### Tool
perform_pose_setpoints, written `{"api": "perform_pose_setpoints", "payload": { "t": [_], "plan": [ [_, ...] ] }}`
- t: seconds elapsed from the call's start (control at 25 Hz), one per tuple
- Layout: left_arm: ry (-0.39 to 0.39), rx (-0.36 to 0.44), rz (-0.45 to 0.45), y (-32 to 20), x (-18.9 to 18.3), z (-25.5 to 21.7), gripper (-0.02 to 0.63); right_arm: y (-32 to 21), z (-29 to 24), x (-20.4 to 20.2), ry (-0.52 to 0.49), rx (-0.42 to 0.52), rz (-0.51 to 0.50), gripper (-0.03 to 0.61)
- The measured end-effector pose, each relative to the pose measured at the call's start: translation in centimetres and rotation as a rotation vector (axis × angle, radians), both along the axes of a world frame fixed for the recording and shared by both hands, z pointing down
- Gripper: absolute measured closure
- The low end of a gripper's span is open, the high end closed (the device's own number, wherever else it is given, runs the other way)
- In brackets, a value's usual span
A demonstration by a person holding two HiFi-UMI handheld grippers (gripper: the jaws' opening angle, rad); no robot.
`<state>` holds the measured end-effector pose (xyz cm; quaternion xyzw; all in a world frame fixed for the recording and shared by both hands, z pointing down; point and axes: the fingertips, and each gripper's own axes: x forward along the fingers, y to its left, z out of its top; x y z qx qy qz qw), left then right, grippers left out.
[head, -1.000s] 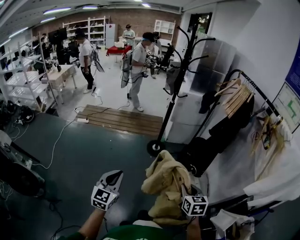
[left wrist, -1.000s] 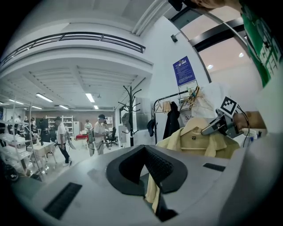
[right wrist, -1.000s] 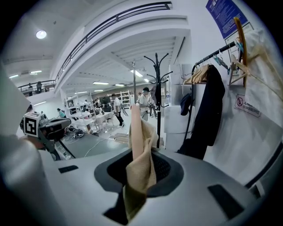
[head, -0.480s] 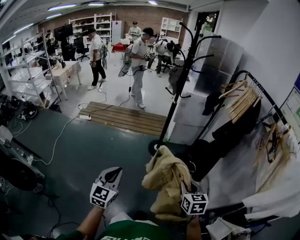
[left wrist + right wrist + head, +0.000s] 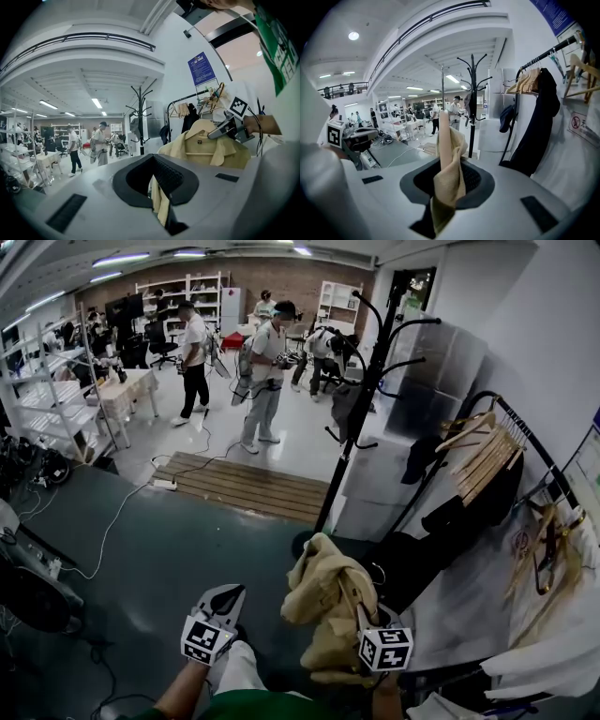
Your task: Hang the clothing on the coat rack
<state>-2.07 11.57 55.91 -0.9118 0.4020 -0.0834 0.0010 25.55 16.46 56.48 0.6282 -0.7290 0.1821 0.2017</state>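
the clothing [image 5: 328, 601] was a pale yellow collared shirt, bunched and drooping in folds, held up off the floor. a fold of it stood pinched upright between the jaws of the right gripper [image 5: 450, 180], and a thin strip sat in the jaws of the left gripper [image 5: 157, 180]. the coat rack [image 5: 472, 103], black with curved hooks, stood upright just beyond, apart from the shirt.

L gripper [image 5: 225, 600] & R gripper [image 5: 362, 617] carried yellow shirt [image 5: 328, 601] slightly nearer coat rack [image 5: 362, 399]; bkgd people [image 5: 263, 371] moved about.
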Motion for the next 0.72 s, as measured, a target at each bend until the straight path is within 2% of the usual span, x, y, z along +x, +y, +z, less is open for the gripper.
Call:
{"api": "perform_pose_setpoints", "payload": {
  "t": [0.36, 0.72],
  "plan": [
    [-0.005, -0.009, 0.022, -6.5, 0.8, 0.7, 0.611, -6.6, 0.1, -0.5, 0.001, 0.001, -0.015, 0.509],
    [0.004, 0.006, 0.036, -15.8, -0.1, -0.3, 0.611, -14.7, 0.2, -1.8, -0.011, -0.008, 0.002, 0.509]
  ]
}}
